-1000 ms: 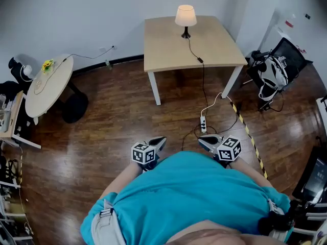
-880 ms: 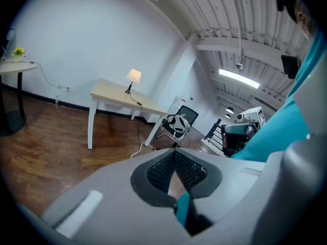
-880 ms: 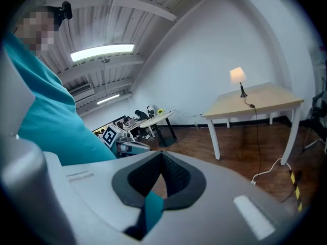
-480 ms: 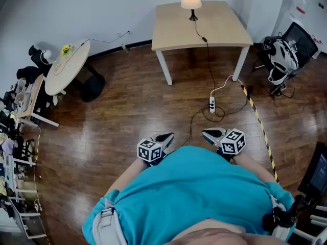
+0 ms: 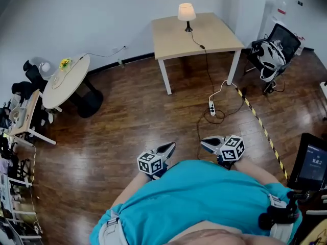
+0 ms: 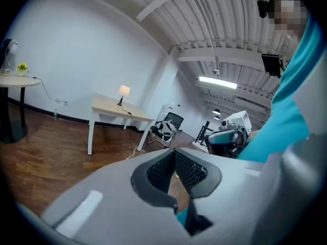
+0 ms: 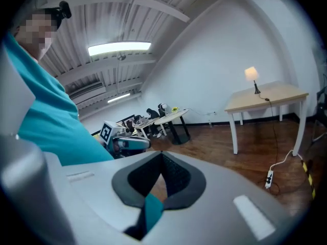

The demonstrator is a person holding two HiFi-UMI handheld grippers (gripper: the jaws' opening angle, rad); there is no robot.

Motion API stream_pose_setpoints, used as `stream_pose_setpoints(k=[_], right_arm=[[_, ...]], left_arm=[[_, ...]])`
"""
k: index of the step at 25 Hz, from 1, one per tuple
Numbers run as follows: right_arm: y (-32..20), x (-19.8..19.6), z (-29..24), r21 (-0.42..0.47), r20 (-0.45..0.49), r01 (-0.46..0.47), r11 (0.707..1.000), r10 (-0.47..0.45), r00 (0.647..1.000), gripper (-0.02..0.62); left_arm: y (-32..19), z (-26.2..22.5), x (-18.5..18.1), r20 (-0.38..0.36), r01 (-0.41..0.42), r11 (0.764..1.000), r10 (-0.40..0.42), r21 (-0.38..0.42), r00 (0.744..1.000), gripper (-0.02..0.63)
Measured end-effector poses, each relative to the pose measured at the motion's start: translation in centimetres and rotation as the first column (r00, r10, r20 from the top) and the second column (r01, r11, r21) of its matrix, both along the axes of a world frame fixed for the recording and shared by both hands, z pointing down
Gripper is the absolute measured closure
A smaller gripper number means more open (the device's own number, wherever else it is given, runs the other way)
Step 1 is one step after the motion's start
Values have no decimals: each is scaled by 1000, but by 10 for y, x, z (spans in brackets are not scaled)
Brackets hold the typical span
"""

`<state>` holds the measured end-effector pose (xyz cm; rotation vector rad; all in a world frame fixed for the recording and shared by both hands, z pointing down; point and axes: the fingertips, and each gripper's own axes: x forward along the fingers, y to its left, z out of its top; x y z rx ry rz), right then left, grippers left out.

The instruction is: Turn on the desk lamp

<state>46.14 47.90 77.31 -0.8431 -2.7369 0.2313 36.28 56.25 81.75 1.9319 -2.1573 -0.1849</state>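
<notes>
The desk lamp (image 5: 186, 14) has a cream shade that glows and stands at the back of a light wooden desk (image 5: 204, 40), far across the room. Its black cord runs off the desk's front edge to a white power strip (image 5: 211, 107) on the floor. My left gripper (image 5: 170, 147) and right gripper (image 5: 203, 142) are held close to the person's teal shirt, far from the desk. Both are shut with nothing between the jaws. The lamp (image 6: 123, 91) also shows in the left gripper view beyond the left gripper (image 6: 175, 154). It shows again as lamp (image 7: 251, 74) beyond the right gripper (image 7: 161, 157).
A round white table (image 5: 66, 80) stands at the left, with cluttered shelves at the frame's left edge. An office chair with a bag (image 5: 273, 47) sits right of the desk. Yellow-black tape (image 5: 260, 126) crosses the wooden floor. A screen (image 5: 312, 162) is at the right edge.
The head view has shifted, and the desk and lamp now sit a little farther off and more central. Both grippers stay shut near the body.
</notes>
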Motion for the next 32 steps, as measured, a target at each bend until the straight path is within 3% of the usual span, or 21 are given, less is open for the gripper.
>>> stream_pose_setpoints(k=[4, 10, 15, 17, 21, 25, 28, 32], right_arm=[[77, -5, -19, 26, -8, 14, 1000, -14, 1000, 594], [95, 61, -4, 20, 9, 27, 999, -27, 1000, 594], [65, 132, 6, 27, 53, 75, 997, -77, 996, 594], [40, 164, 8, 5, 56, 83, 997, -83, 995, 594], [-14, 218, 9, -41, 51, 102, 994, -99, 994, 594], [-35, 235, 14, -49, 62, 109, 993, -106, 992, 595], [-26, 234, 4, -20, 82, 116, 993, -114, 990, 595], [-1, 227, 3, -44, 64, 78, 996, -75, 995, 595]], left_arm=[[68, -15, 1, -33, -43, 999, 43, 16, 999, 606], [95, -8, 64, 9, -18, 999, 17, 36, 1000, 606], [67, -18, 143, 13, 22, 995, -24, 98, 1000, 606], [38, -14, 183, -24, 37, 994, -35, 107, 999, 606], [-24, 3, 259, -43, -5, 999, 8, 52, 999, 606], [-38, 7, 269, -59, 28, 998, -25, 51, 998, 606], [-36, -6, 268, -32, 24, 998, -22, 59, 999, 606], [-18, -12, 252, -18, -11, 999, 12, 32, 1000, 606]])
